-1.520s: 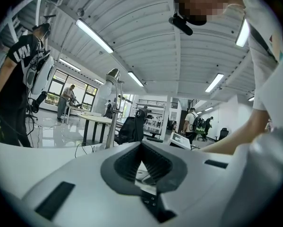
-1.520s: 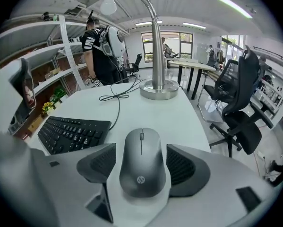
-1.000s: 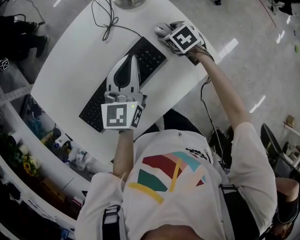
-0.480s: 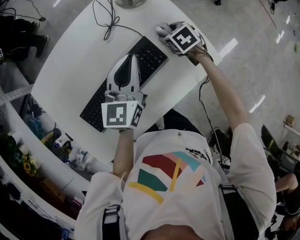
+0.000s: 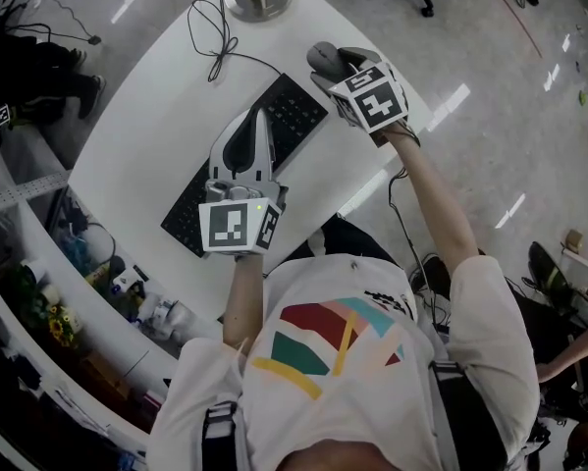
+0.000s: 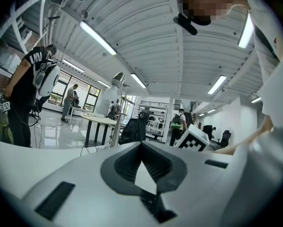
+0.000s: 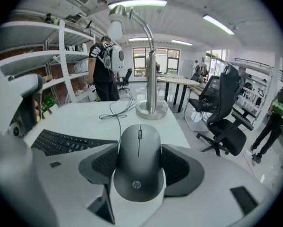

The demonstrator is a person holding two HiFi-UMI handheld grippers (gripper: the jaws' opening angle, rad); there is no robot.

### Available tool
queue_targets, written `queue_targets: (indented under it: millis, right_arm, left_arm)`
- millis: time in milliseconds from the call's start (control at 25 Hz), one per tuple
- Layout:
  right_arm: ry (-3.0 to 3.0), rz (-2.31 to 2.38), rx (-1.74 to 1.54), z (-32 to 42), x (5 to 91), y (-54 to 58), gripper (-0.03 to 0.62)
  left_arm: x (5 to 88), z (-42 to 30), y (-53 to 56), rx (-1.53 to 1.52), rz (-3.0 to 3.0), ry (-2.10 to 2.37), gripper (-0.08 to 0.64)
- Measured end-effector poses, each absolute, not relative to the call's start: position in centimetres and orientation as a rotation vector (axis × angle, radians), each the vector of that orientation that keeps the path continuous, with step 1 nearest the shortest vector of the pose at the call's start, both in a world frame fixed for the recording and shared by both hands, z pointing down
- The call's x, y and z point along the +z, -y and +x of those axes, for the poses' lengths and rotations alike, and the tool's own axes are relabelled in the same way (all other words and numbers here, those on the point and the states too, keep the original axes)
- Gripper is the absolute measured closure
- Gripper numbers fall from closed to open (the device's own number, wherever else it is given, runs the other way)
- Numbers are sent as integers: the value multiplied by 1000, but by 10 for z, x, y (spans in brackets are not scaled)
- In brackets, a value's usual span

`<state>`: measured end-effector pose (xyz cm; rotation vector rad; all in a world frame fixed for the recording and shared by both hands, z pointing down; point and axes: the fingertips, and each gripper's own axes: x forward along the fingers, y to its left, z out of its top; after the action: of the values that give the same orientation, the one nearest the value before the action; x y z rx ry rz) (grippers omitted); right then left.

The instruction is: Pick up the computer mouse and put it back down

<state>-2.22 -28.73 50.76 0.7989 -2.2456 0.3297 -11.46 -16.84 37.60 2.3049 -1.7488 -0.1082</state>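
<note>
Over the last second the right gripper [image 7: 140, 164] has risen and tipped back at the far corner of the white curved table [image 5: 146, 135], taking the dark grey computer mouse [image 5: 322, 57] with it; so the pick-up looks done, and only the setting-down remains; its jaws are partly closed, with the ribbed pads pressed against both flanks of the mouse, which seems to sit just clear of the tabletop; the left gripper [image 5: 258, 126] hangs idle over the black keyboard [image 5: 295, 106], its jaw tips meeting on nothing.
</note>
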Motion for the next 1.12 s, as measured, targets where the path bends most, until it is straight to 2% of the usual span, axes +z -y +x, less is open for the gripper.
queue_targets:
  millis: [520, 1120]
  right_arm:
    - [2587, 1047, 390, 5, 354, 187, 296]
    - [2745, 1173, 397, 36, 306, 115, 296]
  left_arm:
    - [318, -112, 130, -180, 2371, 1807, 515]
    - [291, -97, 100, -229, 2456, 1791, 515]
